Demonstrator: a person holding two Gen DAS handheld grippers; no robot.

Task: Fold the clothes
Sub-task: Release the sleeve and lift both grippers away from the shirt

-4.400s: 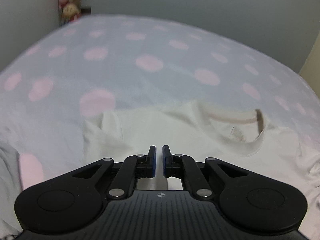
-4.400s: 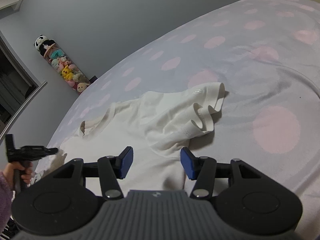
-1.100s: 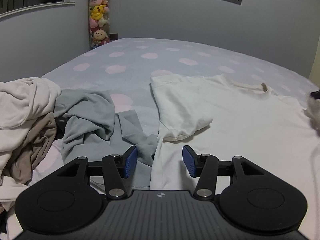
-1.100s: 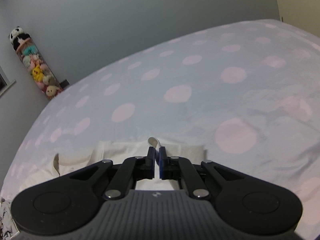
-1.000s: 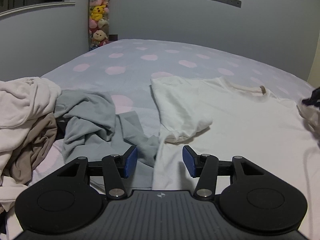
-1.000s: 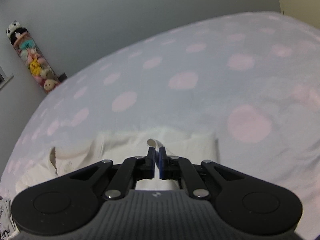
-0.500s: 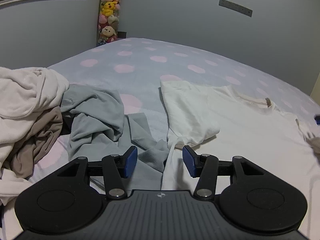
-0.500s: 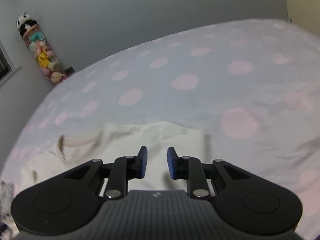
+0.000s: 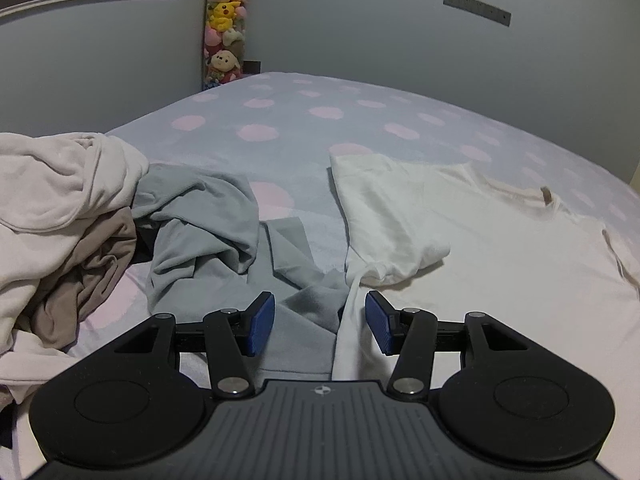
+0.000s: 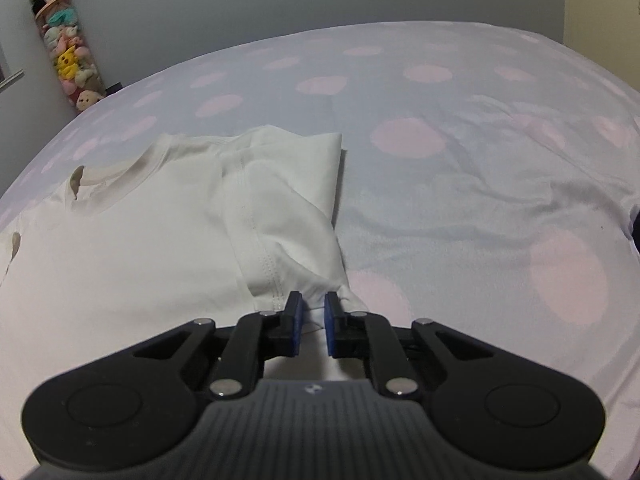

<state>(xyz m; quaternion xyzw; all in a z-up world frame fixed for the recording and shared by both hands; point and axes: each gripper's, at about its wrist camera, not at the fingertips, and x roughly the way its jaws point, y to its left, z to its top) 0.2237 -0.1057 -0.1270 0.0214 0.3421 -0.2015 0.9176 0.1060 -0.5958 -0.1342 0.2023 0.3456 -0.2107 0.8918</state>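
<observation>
On dotted sheet (image 10: 460,184), smooth white T-shirt (image 10: 132,248)

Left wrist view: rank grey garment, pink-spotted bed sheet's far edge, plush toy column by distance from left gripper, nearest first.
1. Grey garment, crumpled just ahead-left of the left gripper.
2. Sheet's far edge, straight ahead.
3. Plush toy column, in the far-left wall corner.

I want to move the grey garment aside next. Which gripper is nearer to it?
Left. The left gripper hangs open right over the grey garment, by the white T-shirt edge. The right gripper is at the shirt's far side.
</observation>
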